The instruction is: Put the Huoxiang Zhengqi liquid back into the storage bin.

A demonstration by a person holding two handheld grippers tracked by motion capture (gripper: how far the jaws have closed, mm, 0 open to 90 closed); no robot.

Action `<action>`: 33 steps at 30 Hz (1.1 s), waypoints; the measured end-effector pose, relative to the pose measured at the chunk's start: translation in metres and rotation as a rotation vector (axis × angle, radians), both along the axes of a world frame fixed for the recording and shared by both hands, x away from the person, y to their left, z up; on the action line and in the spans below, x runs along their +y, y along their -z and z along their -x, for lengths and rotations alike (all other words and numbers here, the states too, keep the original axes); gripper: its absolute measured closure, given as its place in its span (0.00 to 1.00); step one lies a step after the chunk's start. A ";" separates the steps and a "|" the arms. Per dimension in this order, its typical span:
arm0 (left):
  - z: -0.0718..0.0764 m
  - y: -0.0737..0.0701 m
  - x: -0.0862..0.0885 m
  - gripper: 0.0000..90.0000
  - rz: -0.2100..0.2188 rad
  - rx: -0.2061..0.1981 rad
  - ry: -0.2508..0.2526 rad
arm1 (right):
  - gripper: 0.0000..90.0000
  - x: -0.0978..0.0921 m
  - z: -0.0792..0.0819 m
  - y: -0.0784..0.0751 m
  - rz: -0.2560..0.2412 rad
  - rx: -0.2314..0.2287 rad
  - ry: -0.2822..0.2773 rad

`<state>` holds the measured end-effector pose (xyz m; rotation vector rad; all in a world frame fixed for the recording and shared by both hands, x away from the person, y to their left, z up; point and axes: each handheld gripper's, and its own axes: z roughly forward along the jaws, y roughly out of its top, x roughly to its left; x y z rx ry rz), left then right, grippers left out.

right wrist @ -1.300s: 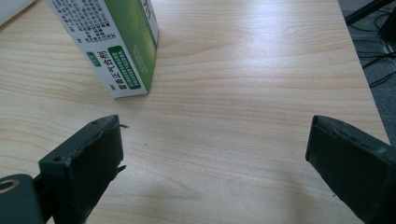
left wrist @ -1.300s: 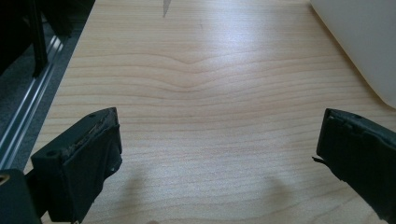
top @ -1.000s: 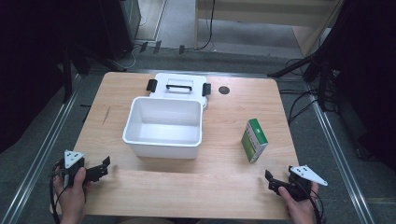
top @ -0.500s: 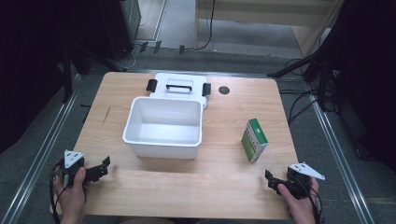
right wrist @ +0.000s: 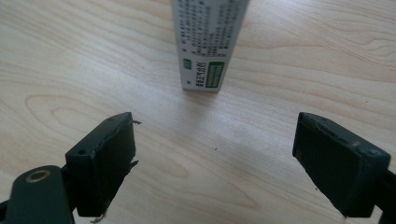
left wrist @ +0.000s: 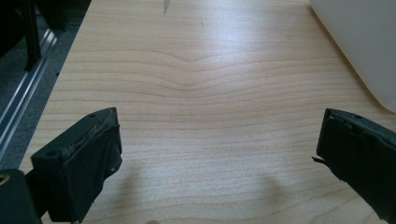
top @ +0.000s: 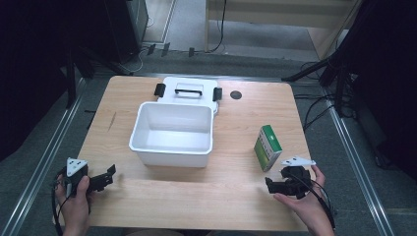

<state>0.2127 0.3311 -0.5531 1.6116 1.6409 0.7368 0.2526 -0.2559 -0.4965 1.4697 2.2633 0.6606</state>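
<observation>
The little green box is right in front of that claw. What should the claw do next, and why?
Probably ease the right gripper forward around the green box. Its jaws stand wide open, empty, and the box lies just ahead, centred between them.

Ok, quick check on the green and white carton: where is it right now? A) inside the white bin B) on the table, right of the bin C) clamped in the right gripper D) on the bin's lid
B: the carton stands on the wooden table to the right of the white bin, ahead of the open right gripper.

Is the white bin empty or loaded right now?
Empty: the high view shows the white bin's bare inside, lid off behind it.
</observation>
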 end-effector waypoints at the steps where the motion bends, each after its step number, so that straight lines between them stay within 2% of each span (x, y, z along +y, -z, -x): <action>1: 0.000 0.000 0.000 0.01 0.001 0.001 0.000 | 0.14 0.002 -0.001 -0.002 0.017 0.016 -0.003; 5: 0.000 0.000 0.001 0.01 0.002 0.005 0.002 | 0.14 0.010 -0.007 -0.015 0.087 0.088 -0.035; 8: -0.001 0.000 0.001 0.01 0.007 0.006 0.005 | 0.14 0.016 -0.010 -0.025 0.114 0.125 -0.070; 13: -0.001 0.000 0.001 0.01 0.011 0.008 0.007 | 0.15 0.026 -0.019 -0.041 0.134 0.190 -0.067; 25: -0.001 0.000 0.001 0.01 0.018 0.012 0.012 | 0.17 0.034 -0.039 -0.063 0.137 0.274 -0.060; 33: -0.001 0.000 0.001 0.01 0.023 0.012 0.015 | 0.23 0.035 -0.054 -0.079 0.138 0.291 -0.031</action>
